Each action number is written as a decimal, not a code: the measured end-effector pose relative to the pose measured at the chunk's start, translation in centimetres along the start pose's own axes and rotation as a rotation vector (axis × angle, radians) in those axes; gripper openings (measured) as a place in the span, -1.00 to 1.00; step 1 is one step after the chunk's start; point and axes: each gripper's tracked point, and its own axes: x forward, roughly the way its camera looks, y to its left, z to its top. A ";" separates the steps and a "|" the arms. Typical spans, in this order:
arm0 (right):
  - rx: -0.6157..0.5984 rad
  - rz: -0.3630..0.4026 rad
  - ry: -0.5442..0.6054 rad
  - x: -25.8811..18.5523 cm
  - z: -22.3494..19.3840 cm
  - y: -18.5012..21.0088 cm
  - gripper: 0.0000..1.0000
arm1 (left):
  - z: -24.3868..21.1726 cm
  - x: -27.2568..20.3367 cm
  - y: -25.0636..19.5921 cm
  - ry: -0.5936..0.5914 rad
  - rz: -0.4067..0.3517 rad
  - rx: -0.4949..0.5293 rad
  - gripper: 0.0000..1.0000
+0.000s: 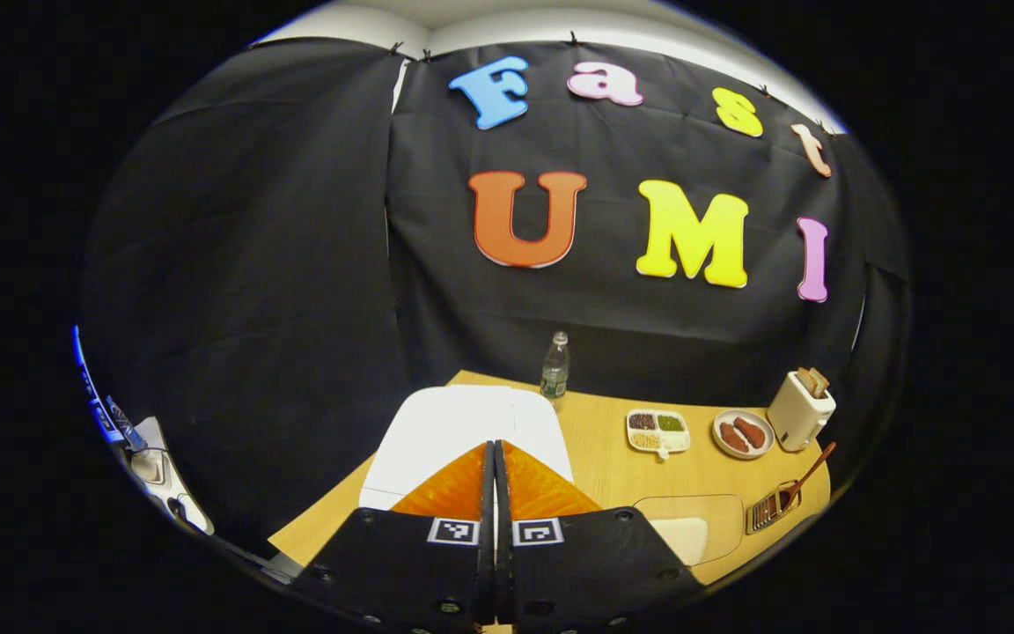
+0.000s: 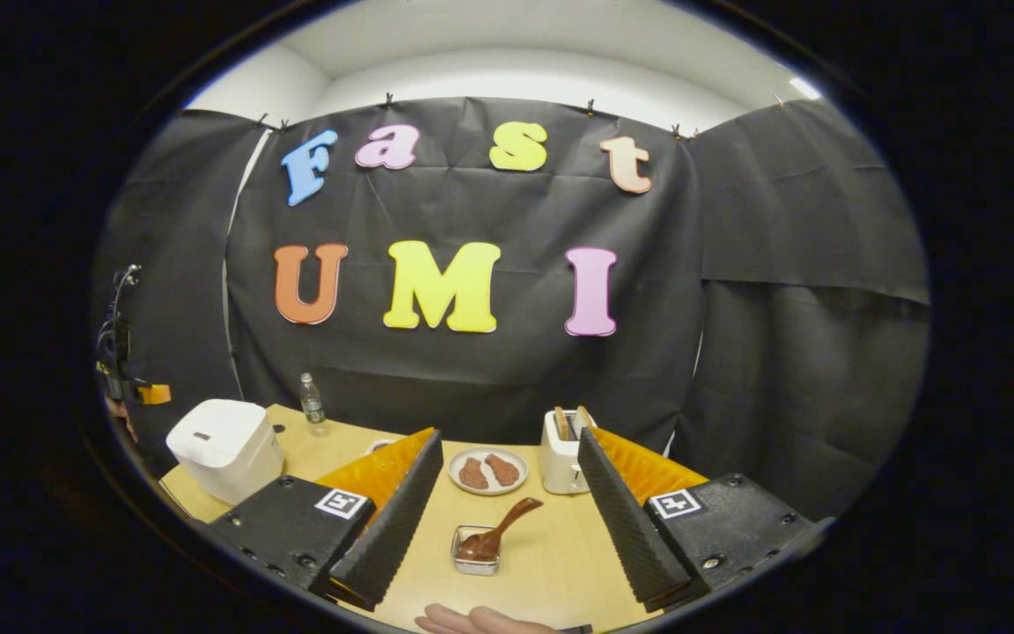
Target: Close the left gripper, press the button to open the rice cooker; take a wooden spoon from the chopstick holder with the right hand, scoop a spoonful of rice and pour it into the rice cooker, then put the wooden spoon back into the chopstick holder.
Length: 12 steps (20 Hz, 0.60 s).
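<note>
Closest to us, our left gripper [image 1: 495, 453] is pressed together, empty, over the white cooker [image 1: 445, 431], lid down. Our right gripper [image 2: 507, 480] gapes, empty, framing the spoon [image 2: 498, 531] in its holder [image 2: 475, 560] on the worktop [image 2: 551, 563].

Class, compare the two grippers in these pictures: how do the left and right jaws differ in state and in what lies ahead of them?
The left gripper has its jaws shut together, while the right gripper has its jaws spread wide. The left gripper points at the white rice cooker; the right gripper frames the wooden spoon in its holder. Both have orange fingers on black bodies, and neither holds anything.
</note>
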 end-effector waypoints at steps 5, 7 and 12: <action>0.016 -0.054 0.073 1.1 -2.9 0.3 1.00 | -3.4 5.4 1.8 0.184 0.003 -0.002 -1.00; 0.022 -0.068 0.105 1.5 -4.0 0.5 1.00 | -4.4 6.3 2.2 0.229 0.001 0.002 -1.00; 0.012 -0.101 0.134 2.4 -5.0 0.5 1.00 | -6.6 7.4 2.1 0.286 -0.023 -0.018 -1.00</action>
